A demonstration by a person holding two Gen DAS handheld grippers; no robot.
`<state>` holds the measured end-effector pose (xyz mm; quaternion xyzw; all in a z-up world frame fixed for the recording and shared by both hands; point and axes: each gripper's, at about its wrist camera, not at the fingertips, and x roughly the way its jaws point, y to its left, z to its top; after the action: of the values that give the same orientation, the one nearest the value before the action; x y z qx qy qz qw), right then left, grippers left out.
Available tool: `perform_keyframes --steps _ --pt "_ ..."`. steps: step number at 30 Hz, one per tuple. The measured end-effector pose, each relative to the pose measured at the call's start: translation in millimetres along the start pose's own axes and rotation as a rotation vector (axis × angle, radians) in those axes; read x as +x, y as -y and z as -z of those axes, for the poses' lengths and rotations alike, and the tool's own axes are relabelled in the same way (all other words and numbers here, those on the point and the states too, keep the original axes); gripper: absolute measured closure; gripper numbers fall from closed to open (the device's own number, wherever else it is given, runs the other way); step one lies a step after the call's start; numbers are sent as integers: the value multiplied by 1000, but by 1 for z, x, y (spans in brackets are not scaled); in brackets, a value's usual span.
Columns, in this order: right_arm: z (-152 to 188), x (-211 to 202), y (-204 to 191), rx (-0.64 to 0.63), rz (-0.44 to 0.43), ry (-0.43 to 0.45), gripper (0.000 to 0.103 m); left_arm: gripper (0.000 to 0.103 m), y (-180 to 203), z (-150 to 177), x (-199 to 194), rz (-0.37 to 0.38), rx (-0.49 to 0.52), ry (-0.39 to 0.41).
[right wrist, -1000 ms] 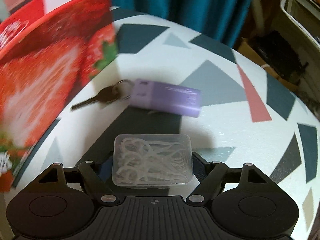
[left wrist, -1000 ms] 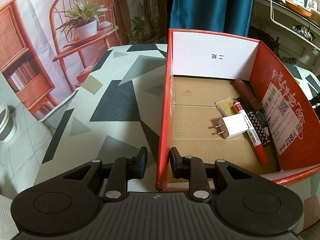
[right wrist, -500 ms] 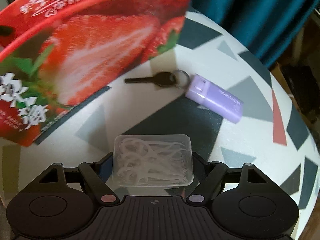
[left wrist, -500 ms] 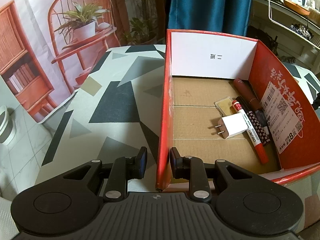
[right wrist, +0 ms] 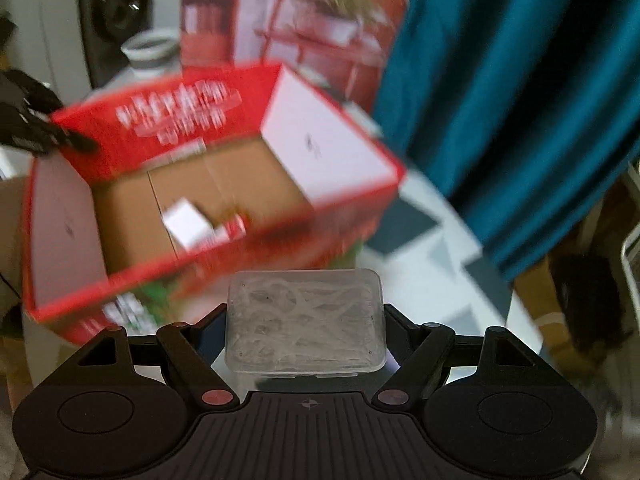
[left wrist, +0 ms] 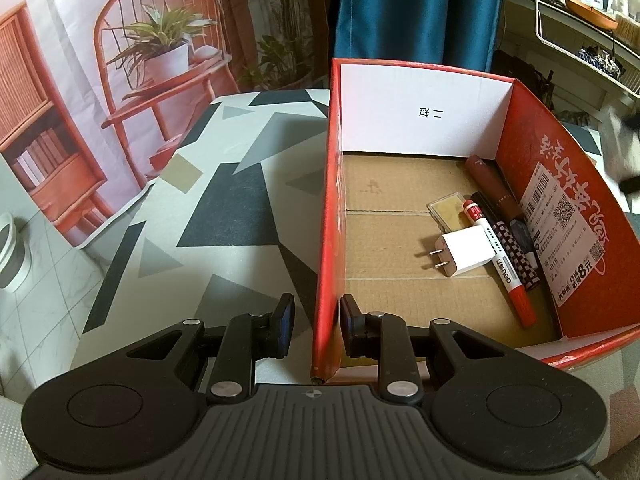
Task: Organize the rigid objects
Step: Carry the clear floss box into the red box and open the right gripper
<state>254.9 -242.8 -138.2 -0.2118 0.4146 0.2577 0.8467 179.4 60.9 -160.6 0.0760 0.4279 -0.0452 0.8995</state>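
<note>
Table (left wrist: 224,208), white cloth with grey and black triangles, fills the left half of the left wrist view. On it stands the red cardboard box (left wrist: 560,184), open-topped, taking the right half of that frame; white inner end wall at top centre, brown cardboard floor.

Box contents, all grouped at centre right against the labelled red wall:
- dark red tube (left wrist: 494,190), long axis running from upper left to lower right;
- red-and-white marker (left wrist: 500,258), lying parallel to the tube, red cap at its lower right end;
- black-and-white checkered item (left wrist: 518,256), between marker and wall;
- white plug adapter (left wrist: 466,256), prongs pointing to the left of the frame, touching the marker;
- small yellowish flat case (left wrist: 446,210), just above the adapter.

Left gripper (left wrist: 316,320), bottom centre: fingers straddle the box's near left wall, one outside, one inside. Small gaps show on both sides, so jaws apart, not clamped.

Right wrist view is motion-blurred. Right gripper (right wrist: 306,320), bottom centre, is clamped on the clear floss-pick case (right wrist: 304,320); case lies flat between the fingers, long axis across the frame, lifted off the table. The box (right wrist: 120,284) sits at centre left beyond it, opening visible. Teal curtain (right wrist: 520,100) fills the upper right.
</note>
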Motion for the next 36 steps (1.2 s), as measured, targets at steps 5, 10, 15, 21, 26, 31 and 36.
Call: perform_keyframes --steps 5,10,15,21,26,31,36 --pt "-28 -5 -19 -76 -38 64 28 76 0 0 0 0 0 0" --pt "-43 13 -46 -158 -91 47 28 76 0 0 0 -1 0 0" --pt "-49 29 -57 -192 -114 31 28 76 0 0 0 1 -1 1" --pt "-49 47 -61 -207 -103 2 28 76 1 0 0 3 -2 0" --pt "-45 63 -62 -198 -115 -25 28 76 1 1 1 5 -2 0" --pt "-41 77 -66 -200 -122 -55 28 76 1 0 1 6 -2 0" --pt "-40 82 -73 -238 -110 -75 28 76 1 1 1 6 -2 0"
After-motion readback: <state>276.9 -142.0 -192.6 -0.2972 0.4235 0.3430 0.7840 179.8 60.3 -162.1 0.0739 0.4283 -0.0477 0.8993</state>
